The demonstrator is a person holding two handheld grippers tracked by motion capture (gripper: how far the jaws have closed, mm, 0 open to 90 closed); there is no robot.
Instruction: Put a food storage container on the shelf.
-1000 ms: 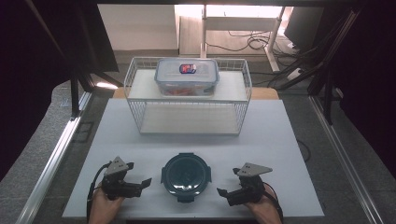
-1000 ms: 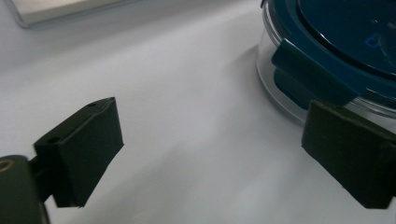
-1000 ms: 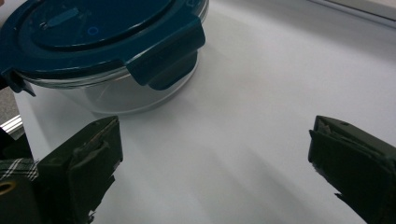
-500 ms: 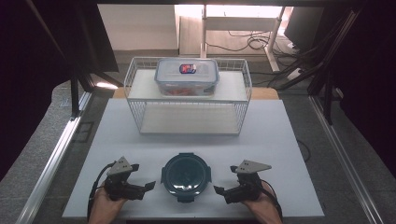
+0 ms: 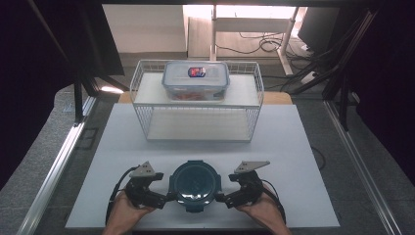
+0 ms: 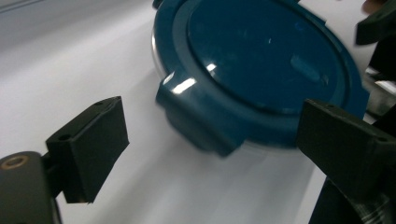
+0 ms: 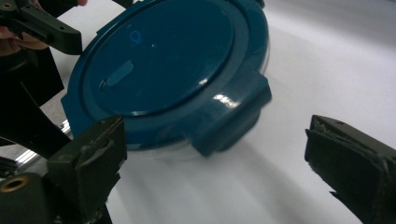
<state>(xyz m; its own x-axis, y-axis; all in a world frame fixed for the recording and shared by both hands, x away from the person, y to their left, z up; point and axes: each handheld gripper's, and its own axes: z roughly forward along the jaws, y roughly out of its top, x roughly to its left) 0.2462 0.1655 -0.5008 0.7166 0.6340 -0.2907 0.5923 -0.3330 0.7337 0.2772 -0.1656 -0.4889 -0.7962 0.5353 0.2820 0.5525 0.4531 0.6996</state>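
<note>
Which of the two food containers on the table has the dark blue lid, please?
The round container at the near edge, between the two grippers. The other, a rectangular box with a clear lid, sits on the white wire rack.

Right gripper [image 7: 215, 163]: jaws spread wide, nothing between the pads, and they've just been closing a little. Left jaw sits low in front of the lid's rim, right jaw off over bare table [image 7: 327, 60]. Round dark blue lid [image 7: 163, 60] on a clear container, tilted in frame, upper left. One latch tab [image 7: 229, 114] sticks out from the rim toward the gap between the jaws, slightly blurred, not touched by either pad. Small oval mark on the lid top. Other gripper [image 7: 37, 25] at top left, black jaw just beside the lid's far edge. White tabletop.
</note>
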